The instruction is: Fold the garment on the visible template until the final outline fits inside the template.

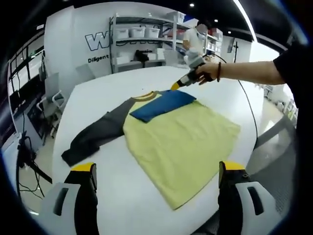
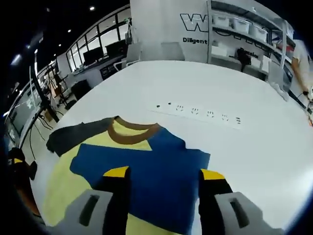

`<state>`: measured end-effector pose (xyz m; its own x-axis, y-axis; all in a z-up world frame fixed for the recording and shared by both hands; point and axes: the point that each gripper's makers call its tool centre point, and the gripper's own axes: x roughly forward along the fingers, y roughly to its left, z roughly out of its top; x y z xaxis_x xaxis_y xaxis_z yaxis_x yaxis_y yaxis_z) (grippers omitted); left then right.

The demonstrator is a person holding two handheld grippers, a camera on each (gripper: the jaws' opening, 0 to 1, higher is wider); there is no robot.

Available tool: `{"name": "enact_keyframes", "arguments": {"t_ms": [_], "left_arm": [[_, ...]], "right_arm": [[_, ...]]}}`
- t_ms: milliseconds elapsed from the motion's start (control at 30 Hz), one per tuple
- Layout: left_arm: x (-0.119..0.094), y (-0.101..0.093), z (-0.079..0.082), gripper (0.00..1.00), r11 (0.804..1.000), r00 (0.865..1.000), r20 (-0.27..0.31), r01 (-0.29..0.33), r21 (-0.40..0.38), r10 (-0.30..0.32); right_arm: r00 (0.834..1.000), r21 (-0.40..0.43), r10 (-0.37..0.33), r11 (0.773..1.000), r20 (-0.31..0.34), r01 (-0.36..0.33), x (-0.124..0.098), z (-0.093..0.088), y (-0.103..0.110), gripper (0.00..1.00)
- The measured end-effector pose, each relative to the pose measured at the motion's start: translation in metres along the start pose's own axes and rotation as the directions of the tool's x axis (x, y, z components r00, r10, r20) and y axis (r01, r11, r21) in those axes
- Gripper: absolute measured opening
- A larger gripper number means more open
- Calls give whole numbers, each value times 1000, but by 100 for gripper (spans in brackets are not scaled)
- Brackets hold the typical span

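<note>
Garment [image 1: 181,137] lying flat on the white table [image 1: 98,181], its blue sleeve [image 1: 164,104] folded in across the yellow chest.

Its dark grey sleeve [image 1: 93,134] is stretching out toward the table's left edge. The left gripper [image 1: 156,171] is hovering wide over the near hem, gripping nothing. The right gripper [image 2: 164,174] is hanging over the blue sleeve [image 2: 146,171] just below the brown collar [image 2: 133,133], jaws spread apart and empty.
</note>
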<state>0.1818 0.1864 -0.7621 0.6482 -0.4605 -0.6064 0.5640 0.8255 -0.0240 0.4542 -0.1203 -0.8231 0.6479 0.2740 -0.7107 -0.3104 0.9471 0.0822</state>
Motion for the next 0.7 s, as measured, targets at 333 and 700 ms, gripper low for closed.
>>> {"name": "enact_keyframes", "arguments": {"t_ms": [333,700], "left_arm": [[-1,0,-3,99,1000,1000,-3,2,5,-2],[0,4,-4,99,1000,1000,-11,4,4,-3]], "right_arm": [[997,45,-70,996,-43,72,1,-34,-34,30],[998,169,-46,984,-53,54,6,-47,-44,9]]}}
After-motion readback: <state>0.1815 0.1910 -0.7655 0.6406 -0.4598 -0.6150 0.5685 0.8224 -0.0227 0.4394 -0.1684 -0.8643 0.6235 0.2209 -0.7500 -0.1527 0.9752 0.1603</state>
